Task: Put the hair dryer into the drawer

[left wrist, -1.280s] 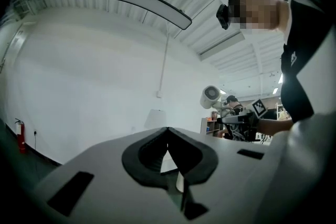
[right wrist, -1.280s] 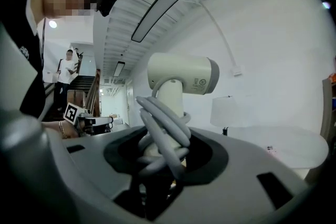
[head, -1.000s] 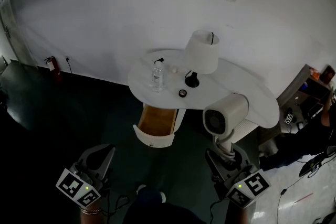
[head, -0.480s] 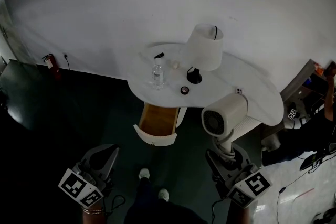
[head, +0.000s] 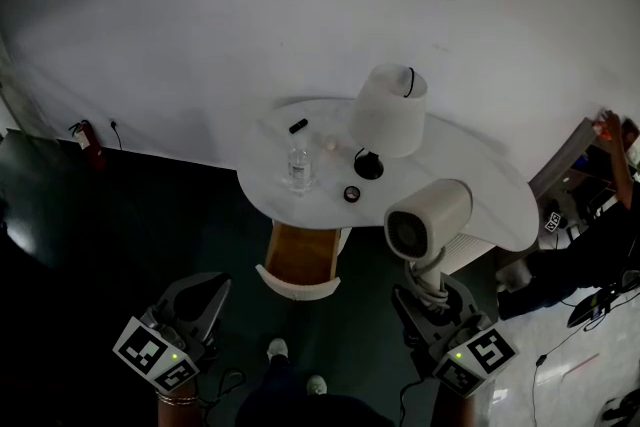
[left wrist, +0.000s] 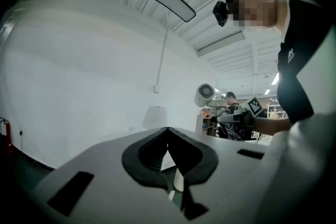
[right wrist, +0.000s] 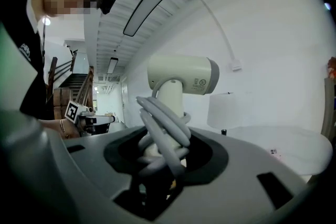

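**A:** So what have we got in the claws?

**B:** Our right gripper [right wrist: 157, 157] [head: 429, 287] is pinching the hair dryer [right wrist: 181, 76] [head: 430, 215] by its handle, with the grey cord [right wrist: 163, 128] bundled around the handle right at the jaws. The dryer stands upright, barrel on top. Our left gripper [left wrist: 168, 147] [head: 200, 293] has its jaws pressed together on nothing.

**A:** And where's the dryer relative to the drawer?

**B:** We've got it up in the air, off to the right of the drawer [head: 300, 255]. The drawer is pulled open under the front edge of the round white table [head: 480, 185]. On top we can see a white lamp [head: 390, 110] and a clear bottle [head: 299, 165].
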Available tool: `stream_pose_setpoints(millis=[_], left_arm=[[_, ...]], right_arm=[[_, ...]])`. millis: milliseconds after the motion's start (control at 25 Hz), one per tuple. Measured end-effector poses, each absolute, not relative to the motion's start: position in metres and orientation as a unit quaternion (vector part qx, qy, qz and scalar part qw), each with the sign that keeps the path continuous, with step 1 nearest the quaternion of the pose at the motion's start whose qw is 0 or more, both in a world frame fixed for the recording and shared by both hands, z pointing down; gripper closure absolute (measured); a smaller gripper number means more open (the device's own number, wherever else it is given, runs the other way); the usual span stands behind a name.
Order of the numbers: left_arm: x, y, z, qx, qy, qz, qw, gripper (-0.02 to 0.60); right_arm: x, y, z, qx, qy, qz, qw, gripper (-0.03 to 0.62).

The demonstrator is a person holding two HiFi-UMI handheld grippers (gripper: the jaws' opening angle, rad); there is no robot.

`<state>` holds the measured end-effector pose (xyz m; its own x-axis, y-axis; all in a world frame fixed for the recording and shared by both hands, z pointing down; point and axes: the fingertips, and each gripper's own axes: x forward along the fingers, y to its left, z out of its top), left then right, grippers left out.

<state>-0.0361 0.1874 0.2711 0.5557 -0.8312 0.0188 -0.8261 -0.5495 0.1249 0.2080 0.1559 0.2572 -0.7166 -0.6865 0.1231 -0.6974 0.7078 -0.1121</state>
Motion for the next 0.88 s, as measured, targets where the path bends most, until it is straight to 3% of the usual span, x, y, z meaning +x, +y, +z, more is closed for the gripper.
stream_pose_setpoints(millis=[880], left_arm=[[-0.096,0.114,0.263,0.908,-0.414,-0.016,0.058,0.574]], right_arm=[[0.148,0.102,0.243,0.423,-0.903,0.073,0.022,0.395]])
